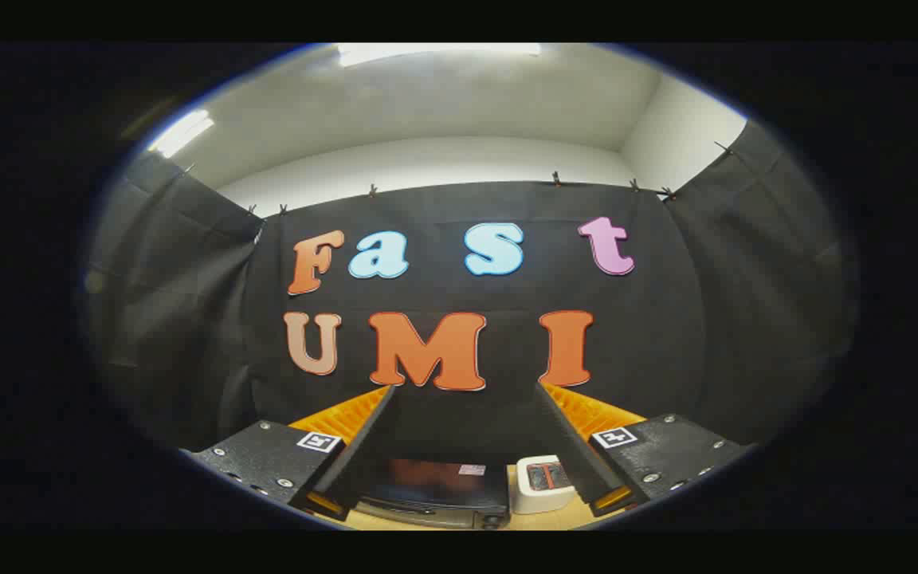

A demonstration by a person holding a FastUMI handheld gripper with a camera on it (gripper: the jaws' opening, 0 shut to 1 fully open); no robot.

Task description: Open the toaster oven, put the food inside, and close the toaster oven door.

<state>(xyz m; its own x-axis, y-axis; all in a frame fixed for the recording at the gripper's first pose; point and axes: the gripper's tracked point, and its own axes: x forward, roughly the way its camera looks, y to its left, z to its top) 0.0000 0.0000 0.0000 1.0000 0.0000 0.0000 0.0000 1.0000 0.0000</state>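
Our gripper (463, 391) hangs wide open and empty high above the toaster oven (431, 494), door apparently shut, a small white dish (540, 485) beside it, so we judge nothing begun.

Table (543, 522), light wood, low between the fingers, backed by the black cloth wall; bearing a dark toaster oven (435, 490), door closed, and just beside it, by the right finger, a small white tray (543, 486) holding reddish-brown food.
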